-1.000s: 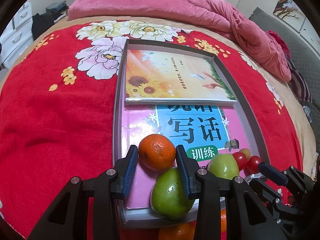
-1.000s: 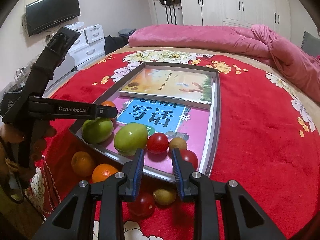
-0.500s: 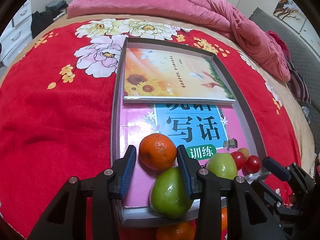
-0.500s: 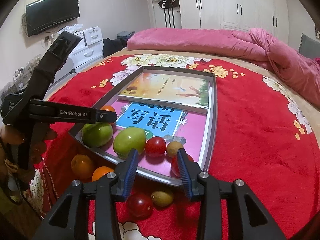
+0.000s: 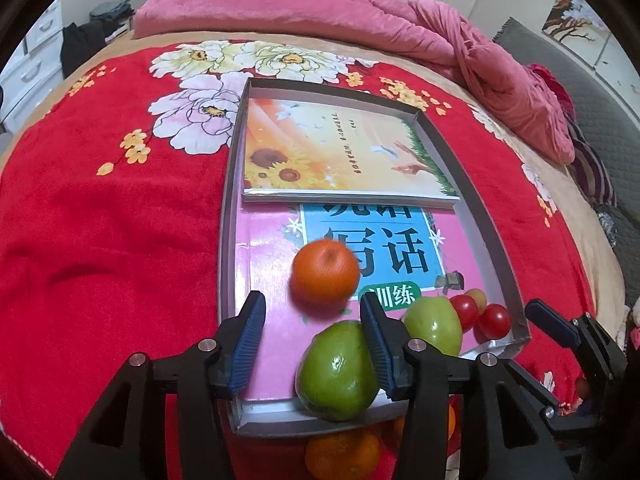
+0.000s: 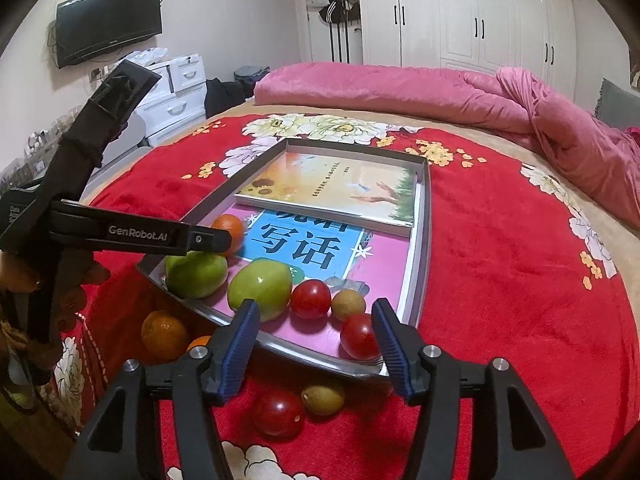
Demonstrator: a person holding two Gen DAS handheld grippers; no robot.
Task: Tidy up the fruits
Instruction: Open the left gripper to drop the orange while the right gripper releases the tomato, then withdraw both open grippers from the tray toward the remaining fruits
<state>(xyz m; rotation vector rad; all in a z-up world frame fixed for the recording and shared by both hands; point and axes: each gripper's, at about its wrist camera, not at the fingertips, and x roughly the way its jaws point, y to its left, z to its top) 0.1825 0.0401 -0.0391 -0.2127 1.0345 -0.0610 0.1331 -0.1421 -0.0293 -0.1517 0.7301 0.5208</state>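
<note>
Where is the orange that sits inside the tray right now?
In the left wrist view the orange lies free on the pink book, just beyond the opening left gripper.

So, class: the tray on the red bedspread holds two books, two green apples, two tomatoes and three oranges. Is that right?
Not quite. The tray holds only one orange, as the left wrist view shows; the other oranges lie outside it on the bedspread. The two books, two green apples and two tomatoes are right.
</note>
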